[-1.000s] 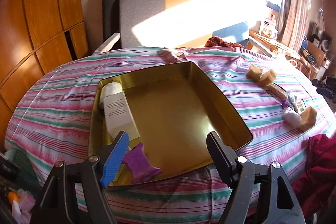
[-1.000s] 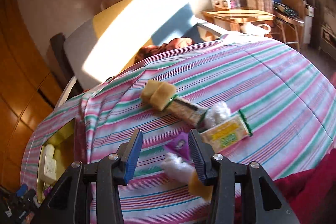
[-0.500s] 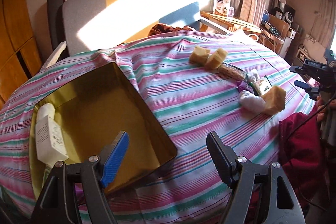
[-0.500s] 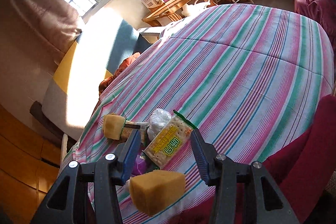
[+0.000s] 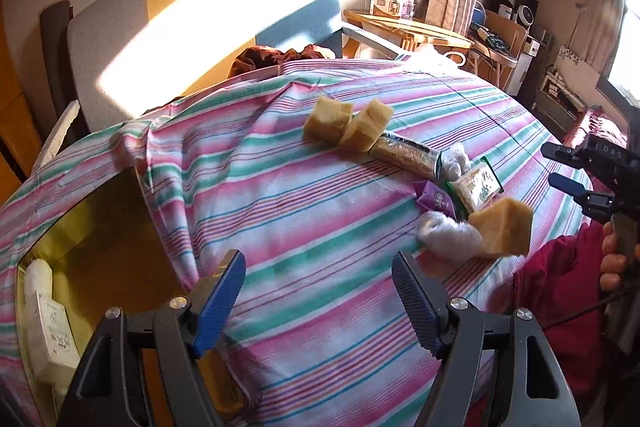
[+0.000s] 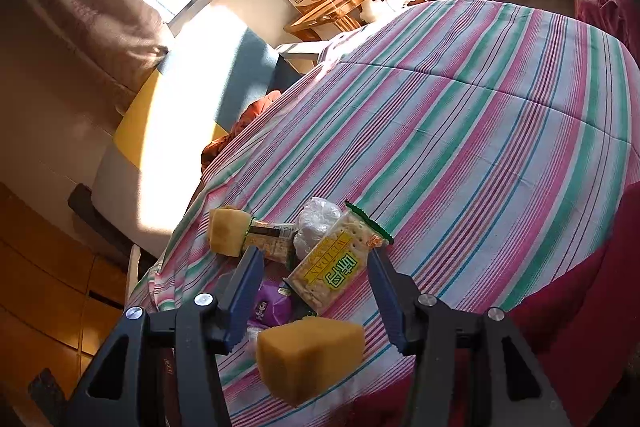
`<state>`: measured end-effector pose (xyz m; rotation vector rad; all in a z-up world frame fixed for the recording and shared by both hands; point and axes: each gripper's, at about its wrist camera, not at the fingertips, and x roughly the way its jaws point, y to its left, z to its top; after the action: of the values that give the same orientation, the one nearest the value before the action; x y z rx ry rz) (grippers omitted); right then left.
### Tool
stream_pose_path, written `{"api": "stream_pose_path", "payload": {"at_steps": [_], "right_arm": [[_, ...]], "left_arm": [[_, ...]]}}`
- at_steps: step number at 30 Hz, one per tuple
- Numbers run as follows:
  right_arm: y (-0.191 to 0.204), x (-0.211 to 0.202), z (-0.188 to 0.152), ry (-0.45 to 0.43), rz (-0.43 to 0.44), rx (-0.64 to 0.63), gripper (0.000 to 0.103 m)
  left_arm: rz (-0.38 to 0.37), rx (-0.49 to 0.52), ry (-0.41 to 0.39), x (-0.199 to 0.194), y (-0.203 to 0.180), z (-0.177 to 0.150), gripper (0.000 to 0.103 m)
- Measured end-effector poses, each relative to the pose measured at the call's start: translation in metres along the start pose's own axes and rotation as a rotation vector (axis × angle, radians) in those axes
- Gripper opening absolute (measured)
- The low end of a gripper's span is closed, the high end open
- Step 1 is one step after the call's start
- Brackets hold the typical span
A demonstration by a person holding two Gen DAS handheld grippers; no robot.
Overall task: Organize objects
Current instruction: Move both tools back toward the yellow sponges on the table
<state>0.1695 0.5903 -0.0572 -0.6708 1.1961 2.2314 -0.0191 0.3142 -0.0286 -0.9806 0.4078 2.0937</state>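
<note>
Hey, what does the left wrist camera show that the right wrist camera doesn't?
Only the left wrist view shows the gold tin with a white box in it, the left tool open and empty, and the right tool from outside. Only the right wrist view shows the cracker packet's printed label between the right tool's open jaws. Both show the striped cloth, yellow sponge blocks, purple packet and white wad.

Snacks (image 5: 404, 151) lie on the bedspread (image 5: 320, 219), right of the tin (image 5: 100, 227).
</note>
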Motion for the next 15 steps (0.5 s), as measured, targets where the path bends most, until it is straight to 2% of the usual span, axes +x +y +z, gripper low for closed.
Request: {"api": "stream_pose_path", "payload": {"at_steps": [7, 12, 15], "right_arm": [[-0.001, 0.005, 0.000, 0.037, 0.039, 0.002, 0.055], [-0.003, 0.009, 0.000, 0.057, 0.068, 0.009, 0.055], [-0.002, 0.011, 0.001, 0.075, 0.082, 0.003, 0.062]], "left_arm": [[-0.022, 0.142, -0.034, 0.053, -0.029, 0.058, 0.075], [-0.010, 0.204, 0.021, 0.108, -0.042, 0.087, 0.076], [-0.003, 0.224, 0.044, 0.134, -0.049, 0.098, 0.076]]}}
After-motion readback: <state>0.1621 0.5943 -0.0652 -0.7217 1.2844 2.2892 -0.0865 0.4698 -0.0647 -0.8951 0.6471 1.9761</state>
